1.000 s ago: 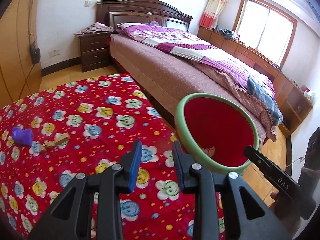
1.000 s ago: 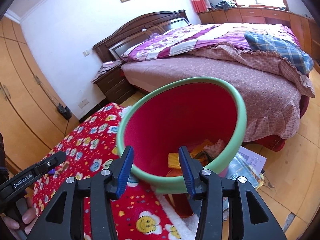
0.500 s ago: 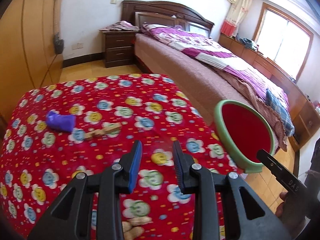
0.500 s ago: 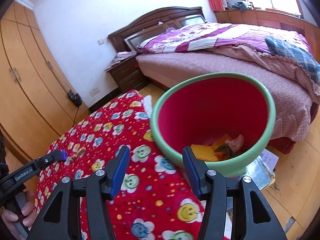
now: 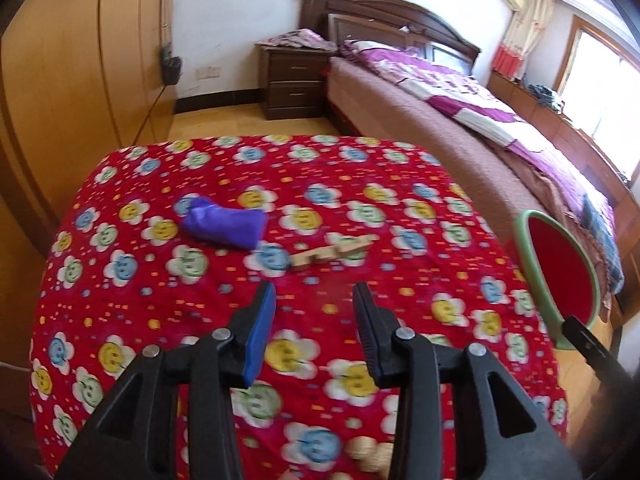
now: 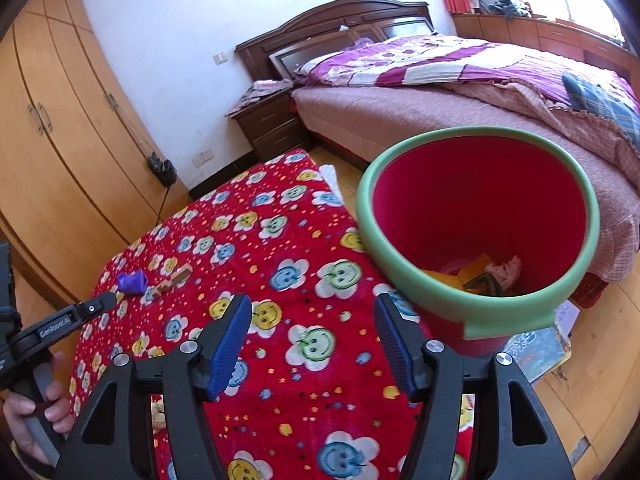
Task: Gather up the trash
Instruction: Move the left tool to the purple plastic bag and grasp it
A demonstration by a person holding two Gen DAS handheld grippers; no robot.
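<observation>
Swinging away from the red bin (image 5: 560, 268), the left gripper (image 5: 316, 300) now faces the middle of the flowered red tablecloth (image 5: 160, 312), its jaws apart and empty. Ahead of it lie a crumpled purple wrapper (image 5: 224, 226) and, just right of that, a pale wooden piece (image 5: 332, 254), blurred enough that I can't say exactly what it is. Some tan nutshell-like bits (image 5: 370, 454) sit below the gripper. The right gripper (image 6: 312, 336) hangs open beside the bin's green rim (image 6: 452, 304); yellow and pink scraps (image 6: 488, 272) lie inside the bin.
</observation>
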